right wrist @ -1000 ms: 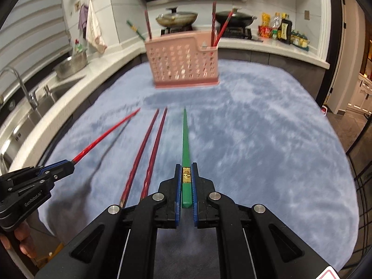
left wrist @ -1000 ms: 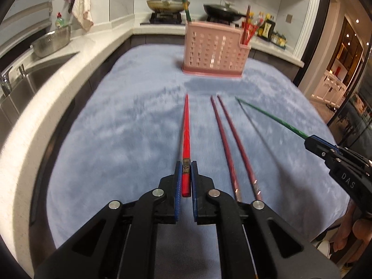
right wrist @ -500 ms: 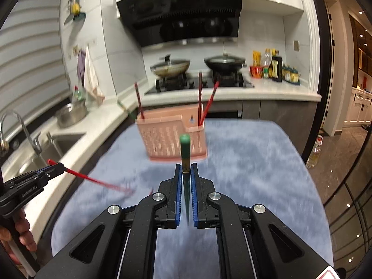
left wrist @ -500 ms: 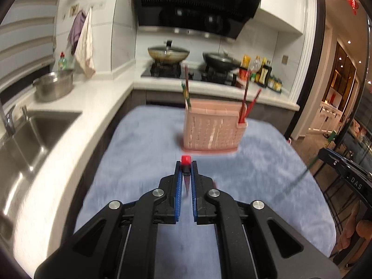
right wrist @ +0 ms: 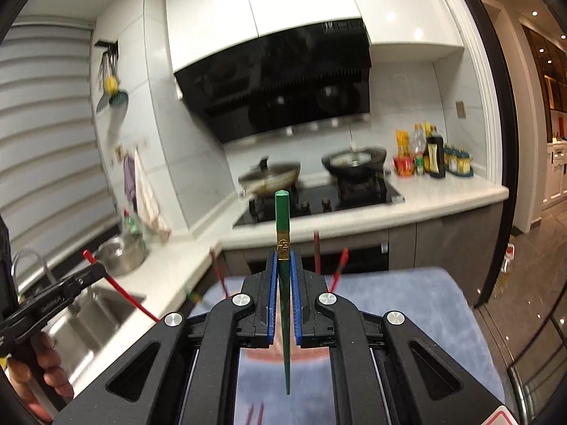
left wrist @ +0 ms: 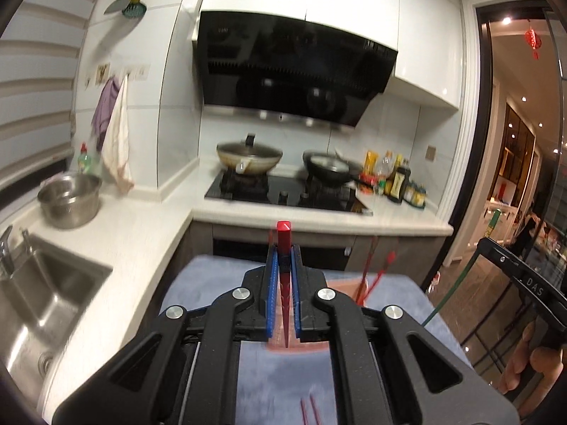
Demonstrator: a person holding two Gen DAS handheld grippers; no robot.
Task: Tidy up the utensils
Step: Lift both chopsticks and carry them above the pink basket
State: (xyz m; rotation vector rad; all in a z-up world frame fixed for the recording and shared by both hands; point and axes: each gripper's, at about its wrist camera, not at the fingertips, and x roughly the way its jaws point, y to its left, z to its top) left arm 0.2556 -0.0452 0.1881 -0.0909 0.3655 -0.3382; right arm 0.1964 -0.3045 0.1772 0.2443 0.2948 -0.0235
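We see 2 black plastic grippers [left wrist: 283,258] [right wrist: 283,265] w/ blue ribbed finger pads [left wrist: 271,294], round silver screws [left wrist: 242,293], white "DAS" letters on 1 side.

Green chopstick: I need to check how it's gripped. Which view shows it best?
The right wrist view: the green chopstick stands centred, clamped in the right gripper. The left wrist view shows only a thin stretch at its right edge.
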